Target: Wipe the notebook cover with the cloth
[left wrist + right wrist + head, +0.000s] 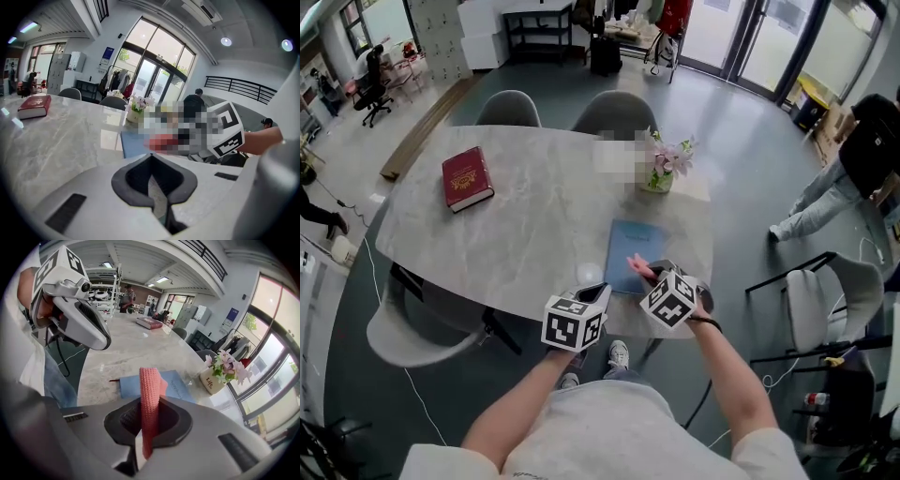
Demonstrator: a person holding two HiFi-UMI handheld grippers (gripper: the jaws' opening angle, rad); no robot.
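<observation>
Right tongs (149, 430) pinch the cloth (150, 385) just over the notebook (630, 246). Left tongs (157, 192), pressed together and empty, sit beside it, so the unbraced notebook may slide.

The head view looks steeply down from high above the near edge of the pale grey marbled round table (516, 234). The 2 gripper views sit low and close at that edge, facing across the tabletop; all 3 views share the flat blue notebook (634, 246) there.
</observation>
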